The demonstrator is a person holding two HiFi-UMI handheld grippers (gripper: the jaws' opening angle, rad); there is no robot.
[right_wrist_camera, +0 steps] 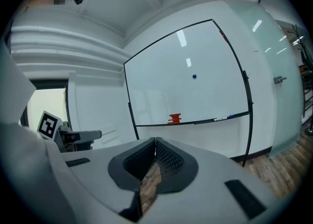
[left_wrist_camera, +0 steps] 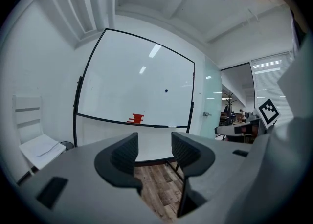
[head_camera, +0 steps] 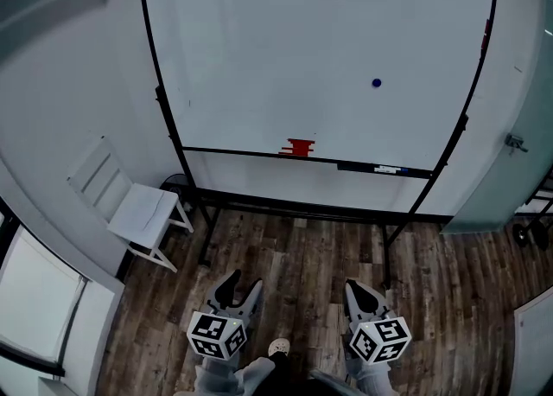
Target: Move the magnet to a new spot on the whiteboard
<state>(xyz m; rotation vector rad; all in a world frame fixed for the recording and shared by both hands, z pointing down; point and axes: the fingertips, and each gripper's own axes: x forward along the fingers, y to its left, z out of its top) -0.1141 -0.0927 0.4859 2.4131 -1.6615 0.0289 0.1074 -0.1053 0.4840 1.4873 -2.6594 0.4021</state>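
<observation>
Left gripper (left_wrist_camera: 154,145) jaws apart and empty, right gripper (right_wrist_camera: 155,142) jaws together, blue magnet (head_camera: 376,83) on whiteboard (head_camera: 259,40) ahead.

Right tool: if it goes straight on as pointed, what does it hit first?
Probably the whiteboard, on its bare face down-left of the blue magnet; the right tool has nothing nearer ahead.

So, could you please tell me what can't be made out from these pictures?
Magnet: just a tiny blue dot in every view; its shape is too small to tell.
Red thing on the whiteboard's ledge: too small in all views to identify.
Pens on that ledge: too small to count.
Whiteboard: its top is cut off by the head view's upper edge.
</observation>
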